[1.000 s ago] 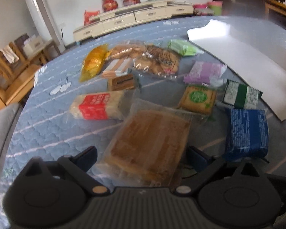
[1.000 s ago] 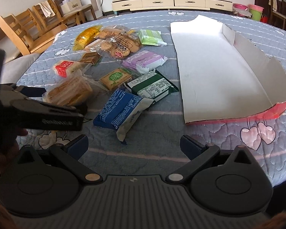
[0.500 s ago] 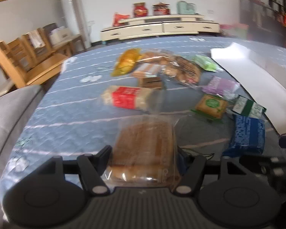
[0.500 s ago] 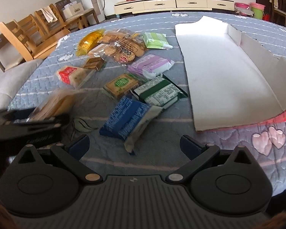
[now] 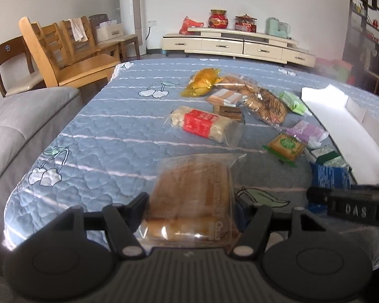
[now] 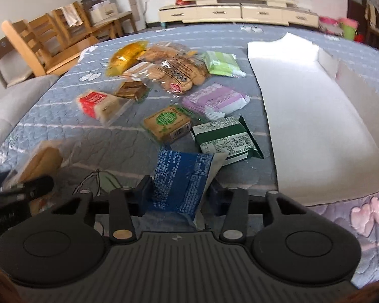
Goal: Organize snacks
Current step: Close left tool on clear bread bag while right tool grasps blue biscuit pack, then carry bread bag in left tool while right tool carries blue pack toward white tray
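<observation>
Both grippers engaged on snack packs, lower centre of each view.

Left gripper (image 5: 190,210) jaws clamp the clear cake pack (image 5: 193,194); right gripper (image 6: 179,192) jaws closing around the blue packet (image 6: 180,176). Quilted bed (image 5: 101,149) lies bare at left; white tray (image 6: 315,116) at right holds open room.

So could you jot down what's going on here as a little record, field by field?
Setting: blue quilted cover strewn with snack packs
Left claw: clamped on a clear pack of brown cakes
Right claw: closing on a blue packet between its fingers
Loose snacks: green packet, purple packet
Container: white cardboard tray, nothing in it yet
</observation>
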`<action>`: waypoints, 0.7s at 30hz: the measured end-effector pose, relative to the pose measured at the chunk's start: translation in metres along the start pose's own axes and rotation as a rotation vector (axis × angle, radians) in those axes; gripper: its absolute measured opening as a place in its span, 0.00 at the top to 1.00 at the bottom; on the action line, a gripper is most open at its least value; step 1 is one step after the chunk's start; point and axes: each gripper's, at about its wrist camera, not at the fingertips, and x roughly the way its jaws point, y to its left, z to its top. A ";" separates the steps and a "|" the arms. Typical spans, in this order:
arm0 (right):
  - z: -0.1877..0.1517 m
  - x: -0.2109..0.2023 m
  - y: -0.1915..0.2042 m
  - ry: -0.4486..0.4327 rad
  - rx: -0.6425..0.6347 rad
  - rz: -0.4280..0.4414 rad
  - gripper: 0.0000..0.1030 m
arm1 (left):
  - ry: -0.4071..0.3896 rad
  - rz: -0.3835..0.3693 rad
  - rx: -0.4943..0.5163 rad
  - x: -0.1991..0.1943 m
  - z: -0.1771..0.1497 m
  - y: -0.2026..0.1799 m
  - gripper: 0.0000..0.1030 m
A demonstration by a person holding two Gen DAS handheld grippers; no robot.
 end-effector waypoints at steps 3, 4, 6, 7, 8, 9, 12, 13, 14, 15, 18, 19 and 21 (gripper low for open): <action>-0.004 -0.011 -0.001 -0.013 -0.028 0.011 0.49 | -0.015 -0.001 -0.003 -0.007 0.001 -0.001 0.35; -0.004 -0.016 -0.001 -0.023 -0.037 0.011 0.49 | -0.020 -0.003 -0.001 -0.009 0.002 -0.003 0.35; -0.004 -0.025 -0.003 -0.039 -0.051 0.015 0.49 | -0.027 -0.004 -0.002 -0.013 0.003 -0.005 0.35; -0.005 -0.029 -0.003 -0.046 -0.053 0.019 0.49 | -0.031 -0.006 -0.004 -0.015 0.003 -0.006 0.35; -0.004 -0.035 -0.004 -0.057 -0.056 0.022 0.49 | -0.034 -0.008 -0.006 -0.017 0.004 -0.007 0.35; -0.004 -0.040 -0.005 -0.068 -0.060 0.022 0.49 | -0.038 -0.011 -0.006 -0.020 0.004 -0.008 0.35; -0.003 -0.056 -0.008 -0.102 -0.071 0.019 0.49 | -0.052 -0.019 -0.006 -0.027 0.007 -0.014 0.35; -0.003 -0.061 -0.010 -0.110 -0.072 0.017 0.49 | -0.060 -0.022 -0.005 -0.030 0.008 -0.016 0.35; -0.002 -0.065 -0.012 -0.118 -0.072 0.014 0.49 | -0.064 -0.024 -0.003 -0.032 0.009 -0.018 0.35; -0.001 -0.070 -0.015 -0.127 -0.070 0.012 0.49 | -0.069 -0.026 -0.002 -0.035 0.010 -0.020 0.35; 0.000 -0.080 -0.024 -0.150 -0.062 0.000 0.49 | -0.090 -0.037 0.002 -0.042 0.014 -0.026 0.35; 0.000 -0.082 -0.028 -0.155 -0.057 -0.003 0.49 | -0.098 -0.038 0.005 -0.044 0.015 -0.028 0.35; 0.001 -0.087 -0.037 -0.155 -0.034 -0.001 0.49 | -0.121 -0.036 0.018 -0.049 0.016 -0.034 0.35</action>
